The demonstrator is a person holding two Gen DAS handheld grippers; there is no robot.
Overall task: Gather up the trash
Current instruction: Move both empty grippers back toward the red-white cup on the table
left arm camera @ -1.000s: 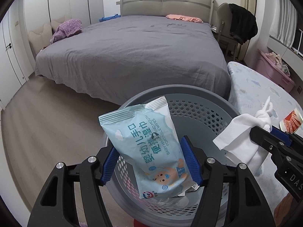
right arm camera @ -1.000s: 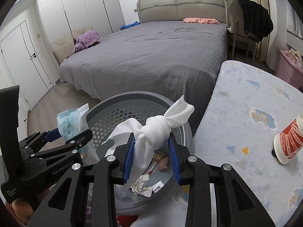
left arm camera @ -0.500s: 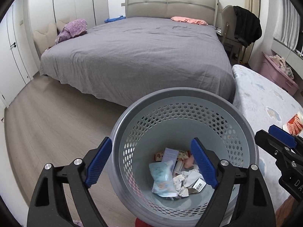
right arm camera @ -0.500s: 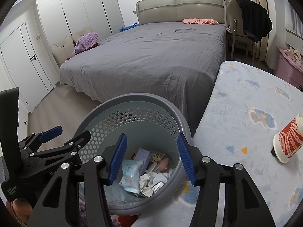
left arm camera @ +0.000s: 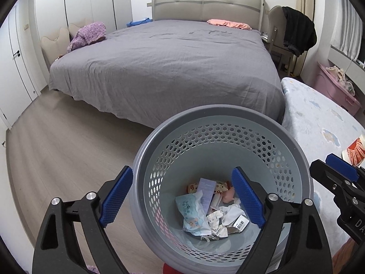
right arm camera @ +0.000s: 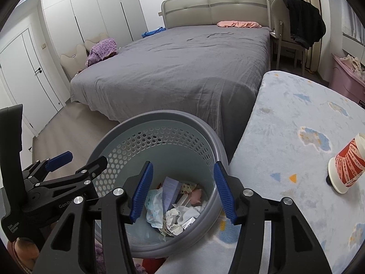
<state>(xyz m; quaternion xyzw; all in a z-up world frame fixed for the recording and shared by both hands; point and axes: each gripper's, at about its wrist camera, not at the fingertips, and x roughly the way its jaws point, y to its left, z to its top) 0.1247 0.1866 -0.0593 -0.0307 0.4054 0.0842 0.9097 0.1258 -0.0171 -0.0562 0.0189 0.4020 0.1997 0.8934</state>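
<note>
left gripper (left arm camera: pixel 182 196): jaws opening wide over my grey perforated plastic waste basket (left arm camera: pixel 219 118), nothing between them
right gripper (right arm camera: pixel 182 191): parted, empty
red-and-white paper cup (right arm camera: pixel 346 166): on the blue patterned mat (right arm camera: pixel 296 114); looks light and crushable, so I'd pinch mid-wall, gently
basket trash: wipes packet (left arm camera: pixel 194 214), tissue

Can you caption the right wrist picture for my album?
Empty right gripper above a grey bin of trash, red paper cup nearby.

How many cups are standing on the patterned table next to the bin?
1. The red and white cup stands upside down near the right edge of the patterned table, right of the bin. Others may be out of frame.
</note>
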